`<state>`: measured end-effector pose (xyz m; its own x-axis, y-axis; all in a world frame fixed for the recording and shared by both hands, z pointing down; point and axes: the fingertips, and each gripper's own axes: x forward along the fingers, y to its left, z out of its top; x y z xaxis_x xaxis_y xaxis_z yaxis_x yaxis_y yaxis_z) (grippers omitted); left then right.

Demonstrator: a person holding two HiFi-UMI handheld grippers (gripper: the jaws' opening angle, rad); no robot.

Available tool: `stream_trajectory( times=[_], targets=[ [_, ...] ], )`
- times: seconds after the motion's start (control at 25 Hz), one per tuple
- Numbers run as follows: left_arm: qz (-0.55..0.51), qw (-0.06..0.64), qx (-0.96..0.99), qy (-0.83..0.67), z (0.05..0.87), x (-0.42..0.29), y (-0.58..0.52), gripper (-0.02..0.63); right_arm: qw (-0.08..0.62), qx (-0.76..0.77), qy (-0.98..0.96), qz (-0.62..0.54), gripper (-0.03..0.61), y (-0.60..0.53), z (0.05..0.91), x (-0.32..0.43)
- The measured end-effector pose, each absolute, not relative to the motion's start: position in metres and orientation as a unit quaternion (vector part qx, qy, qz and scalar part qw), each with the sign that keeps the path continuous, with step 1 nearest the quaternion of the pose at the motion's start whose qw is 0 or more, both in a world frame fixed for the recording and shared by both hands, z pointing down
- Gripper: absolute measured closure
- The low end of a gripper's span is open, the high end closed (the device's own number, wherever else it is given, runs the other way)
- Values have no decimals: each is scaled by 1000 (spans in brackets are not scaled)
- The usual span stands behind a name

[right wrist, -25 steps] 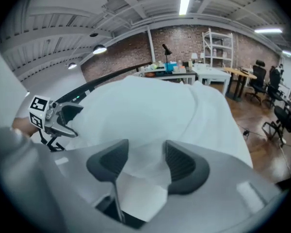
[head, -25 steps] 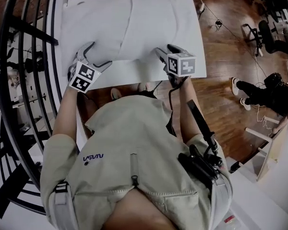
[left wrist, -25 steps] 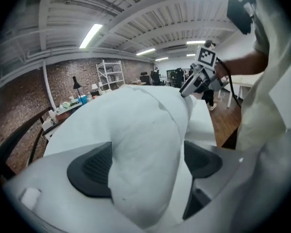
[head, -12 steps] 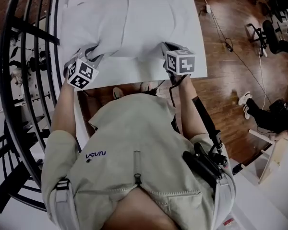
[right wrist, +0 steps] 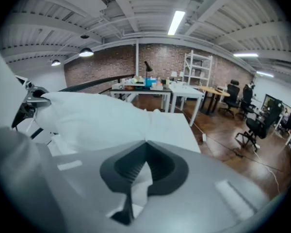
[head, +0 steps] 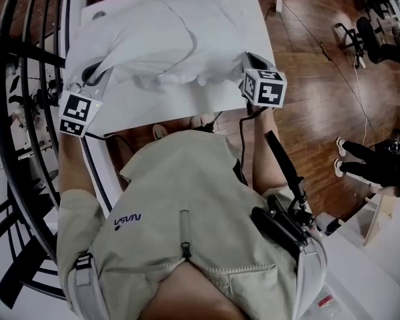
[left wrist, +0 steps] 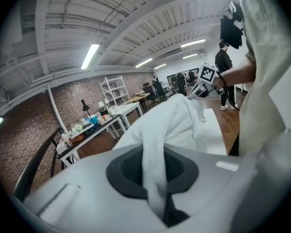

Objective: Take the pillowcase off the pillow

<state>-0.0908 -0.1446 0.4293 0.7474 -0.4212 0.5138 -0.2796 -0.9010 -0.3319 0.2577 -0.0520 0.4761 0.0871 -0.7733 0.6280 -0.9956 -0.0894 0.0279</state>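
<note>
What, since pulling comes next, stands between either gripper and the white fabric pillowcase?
Nothing visible: the left gripper, its jaws just closed further, and the right gripper each pinch the near edge of the white fabric pillowcase.

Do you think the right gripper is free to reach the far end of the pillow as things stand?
Probably not yet. The right gripper is shut on the pillowcase at its near corner, so it would have to let go first; otherwise the way across looks free.

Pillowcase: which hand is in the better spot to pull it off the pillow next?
Probably the left: the left gripper has just closed on a thick, raised fold of pillowcase, while the right gripper pinches only a thin edge.
</note>
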Motion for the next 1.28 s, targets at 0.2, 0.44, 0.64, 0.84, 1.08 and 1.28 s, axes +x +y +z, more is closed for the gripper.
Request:
stream_trajectory(
  times=[0.2, 0.44, 0.64, 0.84, 1.08, 1.28],
  targets=[
    [-269, 90, -931, 229, 403, -126, -162, 581, 225, 739, -590, 236, 577, -43, 466, 305],
    [-289, 19, -917, 275, 433, -181, -164, 589, 252, 763, -533, 266, 577, -1, 497, 380],
    [-300, 16, -918, 261, 454, -168, -149, 583, 287, 686, -604, 286, 574, -17, 520, 328],
    [-320, 29, -915, 245, 448, -173, -131, 467, 268, 641, -665, 275, 458, -31, 495, 292],
    [-382, 57, -905, 180, 430, -175, -101, 405, 204, 630, -713, 230, 454, -61, 434, 286],
    [-460, 7, -884, 80, 445, -179, -73, 418, 229, 573, -753, 229, 433, -104, 446, 252]
  ],
)
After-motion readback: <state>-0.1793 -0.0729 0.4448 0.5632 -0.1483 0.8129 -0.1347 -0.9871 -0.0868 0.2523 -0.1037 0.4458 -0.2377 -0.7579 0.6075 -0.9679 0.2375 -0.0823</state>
